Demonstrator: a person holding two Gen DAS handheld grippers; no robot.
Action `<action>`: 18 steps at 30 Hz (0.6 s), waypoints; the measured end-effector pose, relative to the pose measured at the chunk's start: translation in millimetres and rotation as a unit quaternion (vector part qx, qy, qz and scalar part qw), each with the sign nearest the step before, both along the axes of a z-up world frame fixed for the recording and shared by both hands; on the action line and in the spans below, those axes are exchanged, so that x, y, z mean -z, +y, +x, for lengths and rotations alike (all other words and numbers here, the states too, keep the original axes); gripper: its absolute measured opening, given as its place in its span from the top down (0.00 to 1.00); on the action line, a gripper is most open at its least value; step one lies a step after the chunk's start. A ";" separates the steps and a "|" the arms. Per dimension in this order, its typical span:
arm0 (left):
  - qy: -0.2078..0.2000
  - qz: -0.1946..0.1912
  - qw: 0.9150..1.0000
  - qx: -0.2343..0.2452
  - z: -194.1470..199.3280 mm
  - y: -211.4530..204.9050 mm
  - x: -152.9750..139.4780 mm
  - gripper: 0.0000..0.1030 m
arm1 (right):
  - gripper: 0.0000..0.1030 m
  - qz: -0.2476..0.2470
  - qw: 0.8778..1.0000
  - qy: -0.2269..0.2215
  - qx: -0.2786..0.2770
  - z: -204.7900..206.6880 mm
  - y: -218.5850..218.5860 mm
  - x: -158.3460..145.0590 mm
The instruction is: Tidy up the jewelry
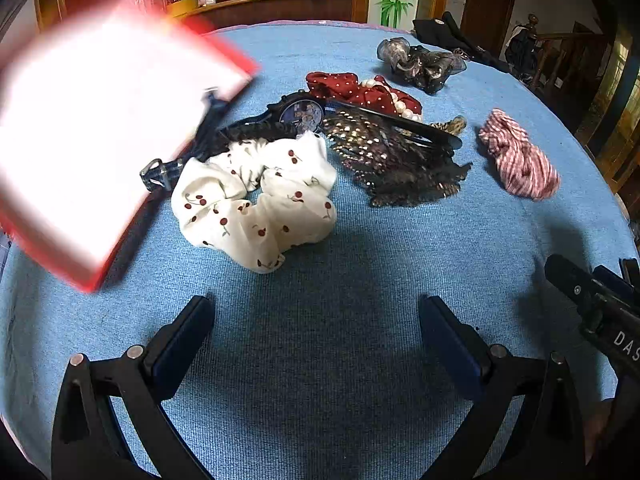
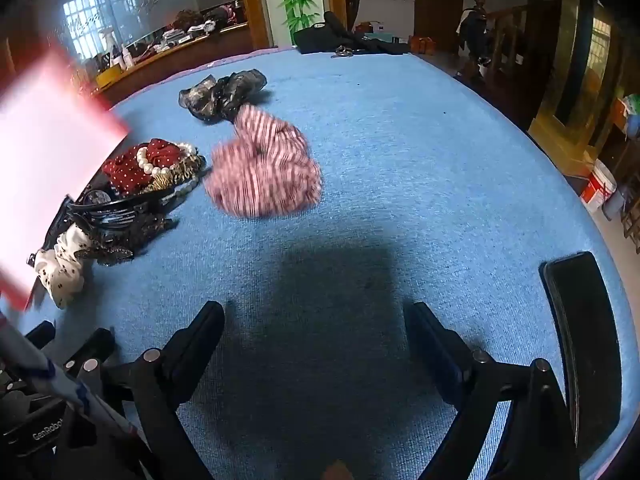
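At centre frame, we judge the white cherry scrunchie (image 1: 256, 200) soft and light (pinch its bunched fold); left gripper (image 1: 316, 316) and right gripper (image 2: 316, 320) gape empty.

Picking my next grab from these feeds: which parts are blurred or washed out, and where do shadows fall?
Left wrist view: the red-edged box is smeared and blown out white; the cherry-print scrunchie and watch are sharp; a shadow lies ahead of the left gripper. Right wrist view: the striped scrunchie is motion-blurred; a dark shadow sits before the right gripper.
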State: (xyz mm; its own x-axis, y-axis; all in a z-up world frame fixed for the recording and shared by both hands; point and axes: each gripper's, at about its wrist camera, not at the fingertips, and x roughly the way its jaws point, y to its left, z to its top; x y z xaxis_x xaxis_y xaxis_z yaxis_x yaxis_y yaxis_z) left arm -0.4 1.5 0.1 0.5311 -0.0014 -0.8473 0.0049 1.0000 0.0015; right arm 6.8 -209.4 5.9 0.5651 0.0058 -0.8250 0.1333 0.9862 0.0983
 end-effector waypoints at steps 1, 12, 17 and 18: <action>0.000 0.000 1.000 0.000 -0.1 0.3 -0.1 0.00 | 0.08 0.000 1.000 0.000 0.000 0.5 0.3 -0.1; 0.000 0.000 1.000 0.000 0.4 1.0 0.4 0.00 | 0.08 0.000 1.000 0.000 -0.005 -1.6 -1.0 0.2; 0.000 0.000 1.000 0.000 0.5 1.1 0.5 0.00 | 0.08 -0.008 1.000 0.003 0.000 -0.4 0.2 1.4; 0.000 0.000 1.000 0.000 0.3 0.7 0.4 0.00 | 0.08 -0.008 1.000 0.004 0.001 0.0 0.5 1.3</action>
